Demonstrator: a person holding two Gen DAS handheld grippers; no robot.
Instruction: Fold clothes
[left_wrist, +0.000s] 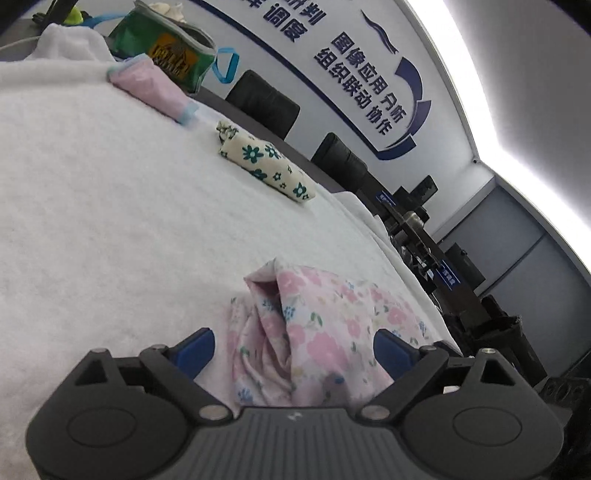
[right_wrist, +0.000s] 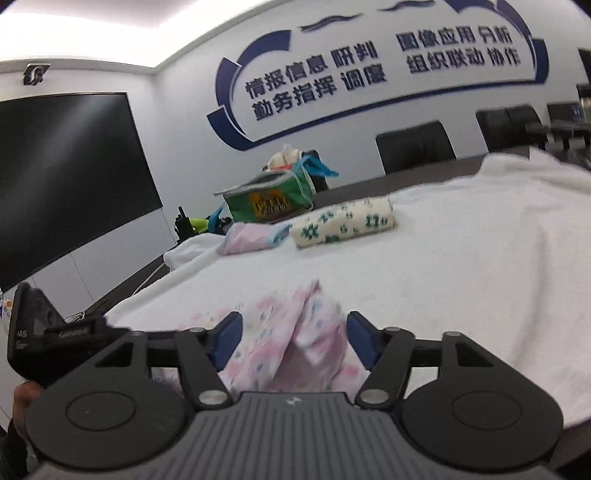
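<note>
Broad desk (left_wrist: 92, 192) draped in fluffy white cloth, filling most of both views, with dark chairs (left_wrist: 264, 101) along its far edge under a wall of blue lettering. Big black screen (right_wrist: 66, 173) on the wall to the left in the right wrist view. Green zip bag (left_wrist: 162, 50) at the far end of the desk, blue straps trailing. Just beside it, a folded pink garment with blue trim (left_wrist: 151, 86); near that, apart from it, a folded cream garment with green flowers (left_wrist: 266, 164). Closest in, a rumpled pink floral garment (left_wrist: 314, 325) lying on the white cloth, partly bunched into upright folds. Left hand-held gripper (left_wrist: 295, 349) released, blue pads spread wide on either side of the floral garment, not pressing it. Right hand-held gripper (right_wrist: 291, 339) about half open around a raised ridge of the same garment (right_wrist: 295, 332); too blurred to tell whether the pads pinch the fabric.
</note>
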